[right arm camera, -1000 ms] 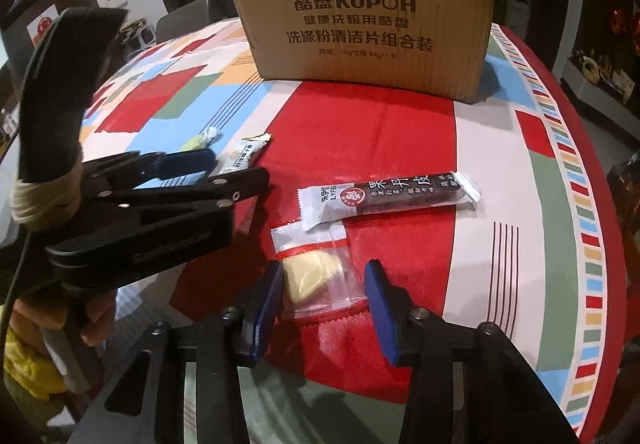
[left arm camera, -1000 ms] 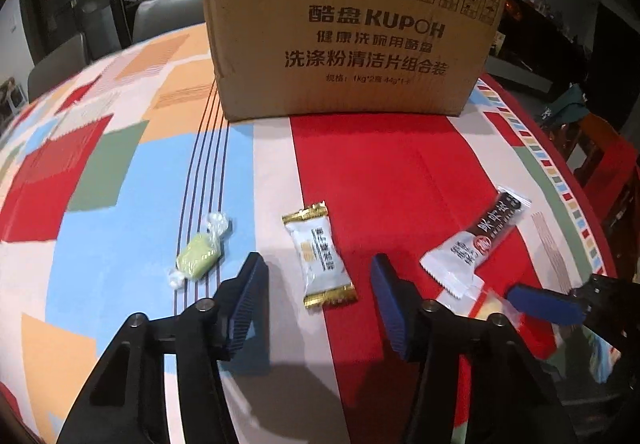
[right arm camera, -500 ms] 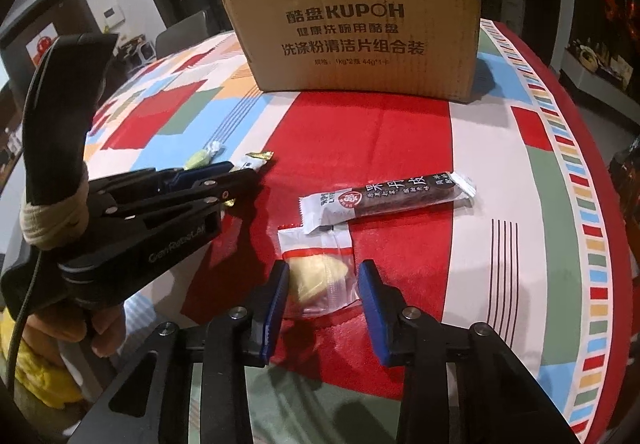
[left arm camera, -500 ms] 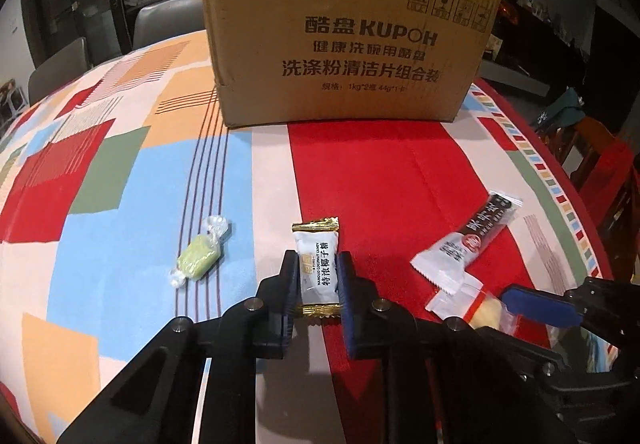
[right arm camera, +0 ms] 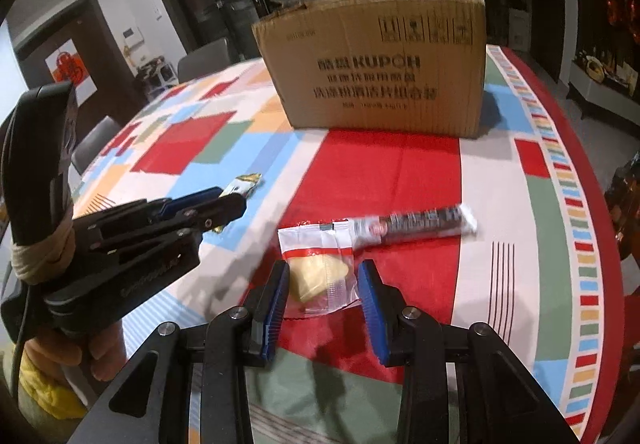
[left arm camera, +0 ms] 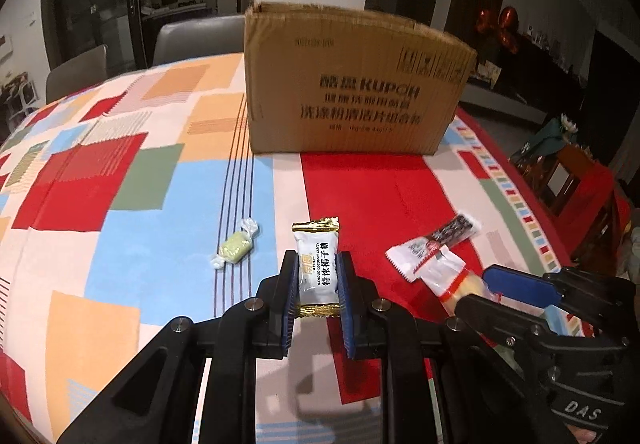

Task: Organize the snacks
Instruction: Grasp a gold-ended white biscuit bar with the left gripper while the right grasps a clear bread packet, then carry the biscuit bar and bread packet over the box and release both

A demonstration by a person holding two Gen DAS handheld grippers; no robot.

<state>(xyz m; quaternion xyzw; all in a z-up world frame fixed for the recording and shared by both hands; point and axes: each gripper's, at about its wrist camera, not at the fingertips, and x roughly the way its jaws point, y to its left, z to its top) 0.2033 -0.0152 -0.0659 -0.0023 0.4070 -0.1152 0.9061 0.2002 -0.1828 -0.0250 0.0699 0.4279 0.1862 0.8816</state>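
My left gripper (left arm camera: 318,280) is shut on a white coconut candy packet with gold ends (left arm camera: 316,264) and holds it above the tablecloth. It also shows in the right wrist view (right arm camera: 224,200). My right gripper (right arm camera: 324,284) is closed on a clear packet with a yellow snack (right arm camera: 320,276), lifted off the cloth; the packet's wrap fills the gap between the pads. That packet also shows in the left wrist view (left arm camera: 448,276). A dark bar in a white-ended wrapper (right arm camera: 412,224) lies on the red patch. A green twist-wrapped candy (left arm camera: 236,246) lies to the left.
A large open cardboard box (left arm camera: 352,84) stands at the far middle of the round table with a patchwork cloth (left arm camera: 120,184). Grey chairs (left arm camera: 192,38) stand behind the table. The table's right edge (right arm camera: 600,284) curves close to the dark bar.
My left gripper closed on the coconut candy packet and lifted it. My right gripper narrowed onto the yellow snack packet and raised it. Both views rose away from the table.
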